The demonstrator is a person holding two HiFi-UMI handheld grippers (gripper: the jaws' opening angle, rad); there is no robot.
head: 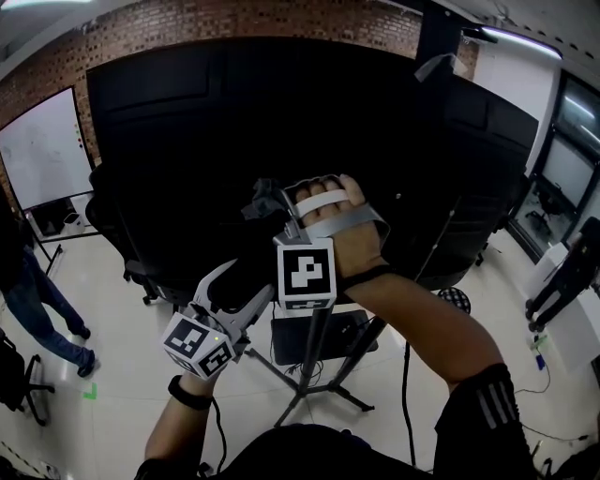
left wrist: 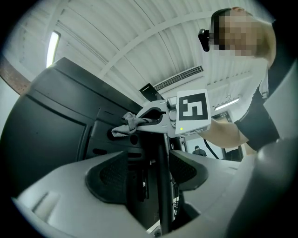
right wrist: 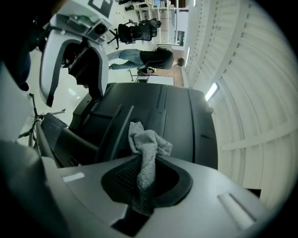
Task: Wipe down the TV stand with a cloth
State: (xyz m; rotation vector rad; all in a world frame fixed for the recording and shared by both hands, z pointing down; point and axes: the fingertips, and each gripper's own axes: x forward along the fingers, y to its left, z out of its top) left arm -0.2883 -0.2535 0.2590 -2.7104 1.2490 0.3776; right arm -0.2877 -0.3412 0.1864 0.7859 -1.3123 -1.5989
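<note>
Clamped on a grey cloth (right wrist: 148, 144), the jaws of the right gripper (right wrist: 144, 179) are closed as far as the fabric allows. The cloth runs down between the pads, and a crumpled bunch of it sticks out past the tips. That bunch lies against the dark back of the TV (head: 234, 141), beside a raised rib on the panel; whether it presses on the panel cannot be told.

The jaws of the left gripper (left wrist: 149, 172) stand well apart and hold nothing. In the gap between them shows the black upright post of the TV stand (left wrist: 160, 186), touching neither pad as far as can be seen.

From the head view both grippers are raised in front of the person. The right hand (head: 342, 230) is higher and close to the middle of the TV's back. The left gripper is lower and to the left, near where the post meets the set. Below them the stand's legs spread over a pale floor (head: 122, 375), with a black cable trailing beside them.

Farther off, a whiteboard (head: 42, 150) stands at the left with a person (head: 37, 300) in front of it. A brick wall (head: 234, 19) runs behind the TV.
</note>
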